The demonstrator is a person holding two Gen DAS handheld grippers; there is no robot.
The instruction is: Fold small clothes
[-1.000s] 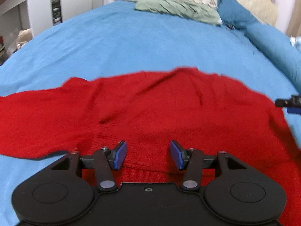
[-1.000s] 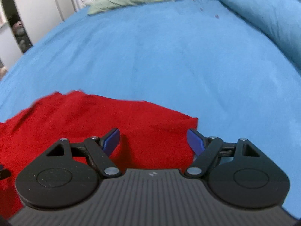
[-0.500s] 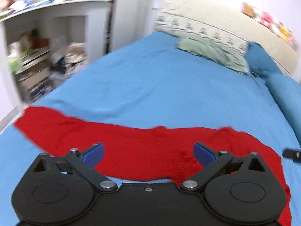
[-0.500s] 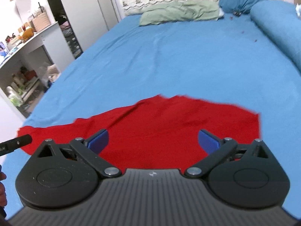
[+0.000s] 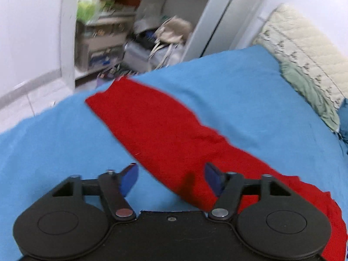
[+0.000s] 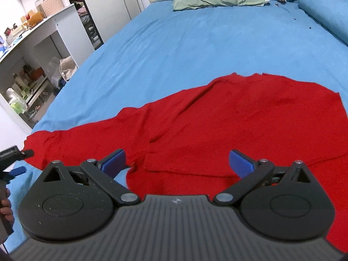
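Red knit sweater point(image 6: 228, 126) lies spread flat on the blue bedspread point(image 6: 195, 47), body toward the person's right, one long sleeve point(image 5: 152, 119) stretched out to the left, its cuff near the bed's left edge. Both grippers hover above it w/ nothing held. Left gripper point(image 5: 171, 177): jaws spread wide, straddling the sleeve abt midway along it. Right gripper point(image 6: 177, 162): jaws spread wide over the hem/lower body.

Step in hand, prob.: start of the first fold, i.e. bringing the sleeve in across the body. Next move calls for the left gripper to drop, pinch the sleeve (ideally nearer the cuff, so less fabric trails) & carry it right, while the right pins or steadies the body. Thin knit, so a shallow pinch may slip.

Vs 0.5 s ago: left cam has swung left, now looking along the sleeve toward the open shelf unit point(image 5: 104, 28), not the headboard; its jaws are somewhat narrower. Right cam has tipped down, closer over the sweater. Sweater itself looks unmoved.
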